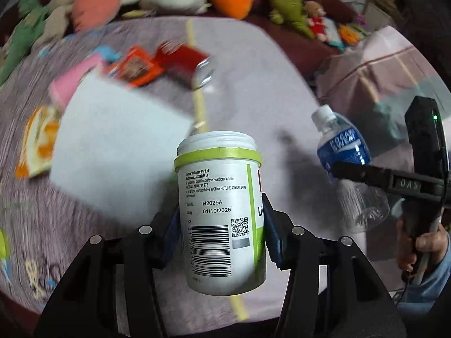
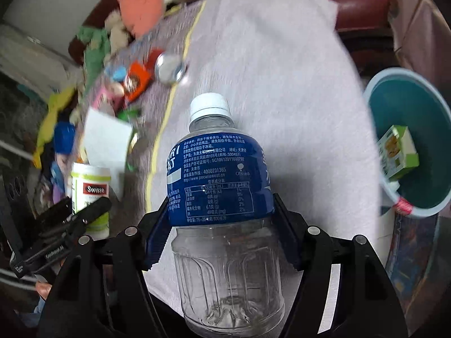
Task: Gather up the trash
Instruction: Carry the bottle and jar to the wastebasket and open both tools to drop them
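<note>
Both jaws are squeezing something: the left gripper pinches a white jar, and the right gripper pinches a clear bottle. Farther off, a red can lies on the bed, and a bin sits beside it.
</note>
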